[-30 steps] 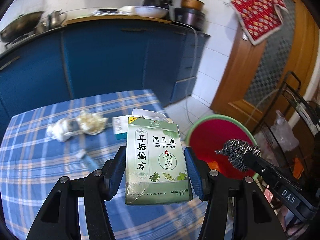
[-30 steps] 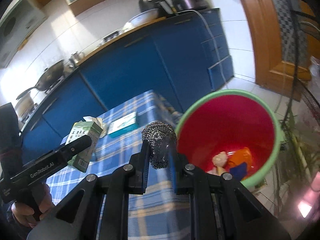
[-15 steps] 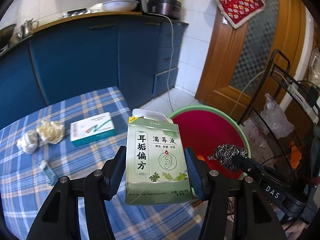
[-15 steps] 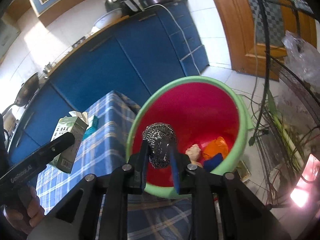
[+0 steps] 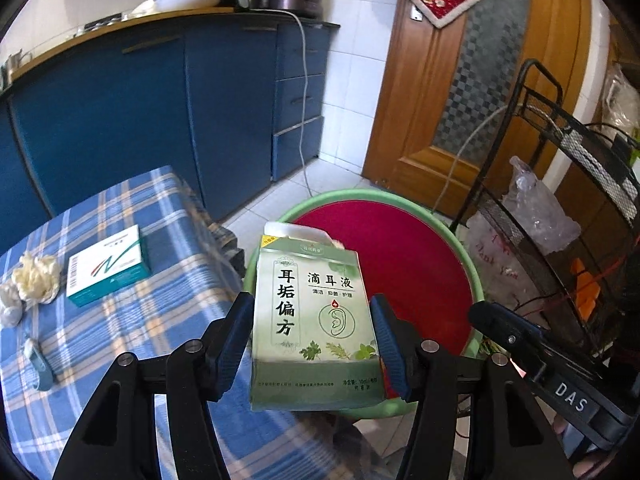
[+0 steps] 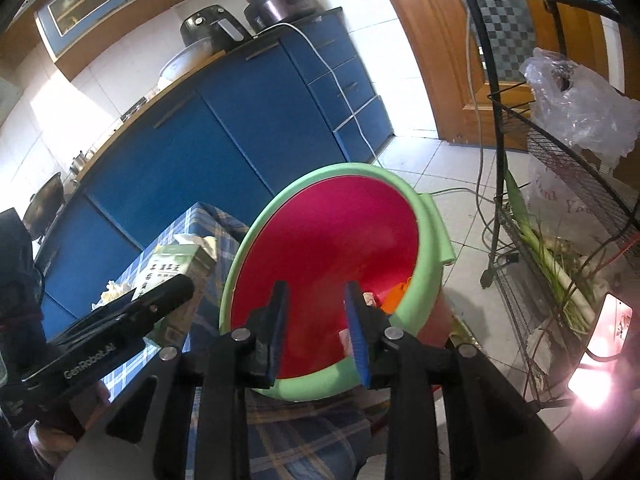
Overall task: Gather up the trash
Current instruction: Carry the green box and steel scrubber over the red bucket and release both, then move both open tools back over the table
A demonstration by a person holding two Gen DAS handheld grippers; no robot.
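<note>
Your left gripper (image 5: 312, 344) clamps a green carton (image 5: 312, 320) upright at the near rim of the bin (image 5: 460, 240), its lower corners hidden behind the blue pads. Your right gripper (image 6: 316, 328) hangs over the bin's red inside with nothing between its pads; its jaws have just been opening. The bin's bottom is mostly hidden behind that gripper, and only an orange scrap (image 6: 394, 296) and something pale beside it can be made out. On the surface (image 5: 120, 340), under a blue checked cloth, lie a white and teal box (image 5: 108, 270), crumpled tissues (image 5: 34, 284) partly cut off at the frame's left edge, and a small blurred blue item (image 5: 38, 364) near them. Blue cabinets (image 5: 140, 120) run behind, carrying a bowl and dark pots; a wooden door (image 5: 460, 100) stands to the right, and a black wire rack (image 5: 560, 200) holds a clear plastic bag (image 5: 536, 208).
</note>
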